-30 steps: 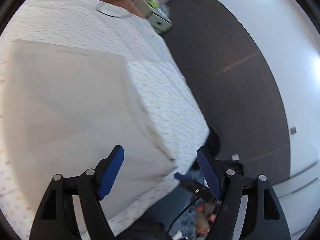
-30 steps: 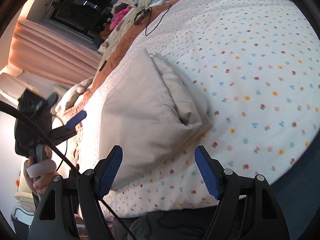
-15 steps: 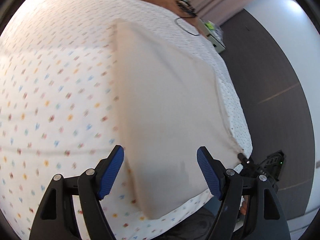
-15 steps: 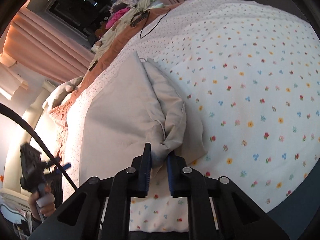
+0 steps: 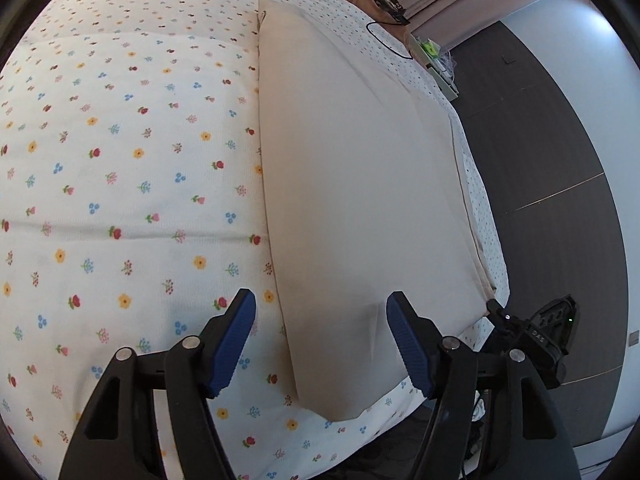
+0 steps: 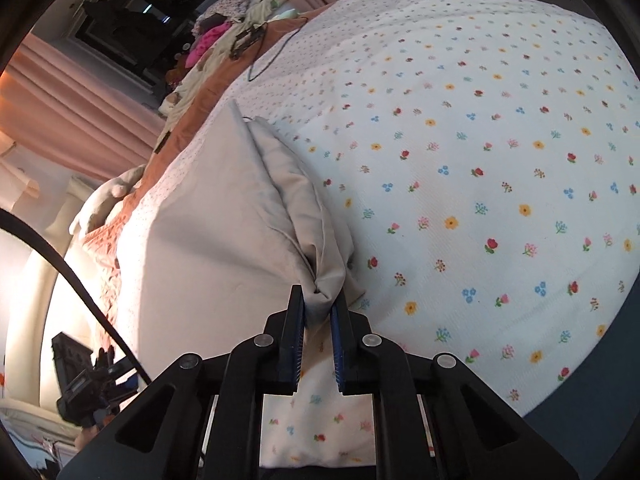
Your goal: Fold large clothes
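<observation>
Two views: my left claw's camera and my right claw's camera, both over one bed.
Bedspread [image 5: 120, 184]: widest thing here, white, finely woven, dotted with small red, yellow and blue flowers; it bulges softly.
Garment [image 5: 360, 200]: large beige cloth, folded into a long flat slab lying on the bedspread near the bed's edge; matte, smooth on top.
Left-camera extra: the garment's broad clean face, its stitched hem along the far side, and the dark floor [image 5: 540, 168] past the bed.
Right-camera extra: the garment's other edge, thick and rumpled in stacked layers, plus pink curtains [image 6: 68, 100] and a heap of clothes [image 6: 224, 36] at the far end.
Cable [image 5: 386, 38]: thin black loop on the far bedspread.
Left claw [image 5: 320, 340]: ribbed blue pads apart and closing, straddling the garment's near corner, not pressing it.
Right claw [image 6: 318, 312]: pads drawn together, clamped on a bunched corner of the garment.
</observation>
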`<control>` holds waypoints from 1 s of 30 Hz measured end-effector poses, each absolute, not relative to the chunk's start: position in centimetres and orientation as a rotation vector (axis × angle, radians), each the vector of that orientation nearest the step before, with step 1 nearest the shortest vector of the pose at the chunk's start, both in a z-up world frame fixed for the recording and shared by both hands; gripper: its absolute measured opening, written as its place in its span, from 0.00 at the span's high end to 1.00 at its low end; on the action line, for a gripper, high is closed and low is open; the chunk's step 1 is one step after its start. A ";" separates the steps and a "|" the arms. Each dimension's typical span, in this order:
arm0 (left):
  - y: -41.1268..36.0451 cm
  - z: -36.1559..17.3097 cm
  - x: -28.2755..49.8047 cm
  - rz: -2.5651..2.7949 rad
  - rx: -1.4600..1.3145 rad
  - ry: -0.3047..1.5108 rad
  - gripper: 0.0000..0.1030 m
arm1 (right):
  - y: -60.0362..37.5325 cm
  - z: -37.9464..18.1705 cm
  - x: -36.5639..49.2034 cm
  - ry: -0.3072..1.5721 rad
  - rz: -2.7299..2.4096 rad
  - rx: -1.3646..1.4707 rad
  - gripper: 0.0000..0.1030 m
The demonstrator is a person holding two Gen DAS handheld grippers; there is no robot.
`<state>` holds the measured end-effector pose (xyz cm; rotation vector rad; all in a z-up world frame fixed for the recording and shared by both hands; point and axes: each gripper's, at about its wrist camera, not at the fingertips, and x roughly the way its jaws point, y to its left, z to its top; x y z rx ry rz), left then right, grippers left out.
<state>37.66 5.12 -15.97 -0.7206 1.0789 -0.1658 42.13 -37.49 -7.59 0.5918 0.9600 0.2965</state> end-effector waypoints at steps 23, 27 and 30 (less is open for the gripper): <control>7.6 -15.5 45.2 -0.111 -0.685 1.035 0.34 | -33.5 -2.1 55.3 0.997 0.470 0.270 0.18; 8.5 -15.7 47.1 -0.095 -0.680 1.029 0.38 | -30.7 -2.4 59.4 1.020 0.493 0.215 0.23; 8.9 -15.9 48.4 -0.085 -0.674 1.034 0.40 | -28.7 -2.7 62.1 1.035 0.508 0.182 0.24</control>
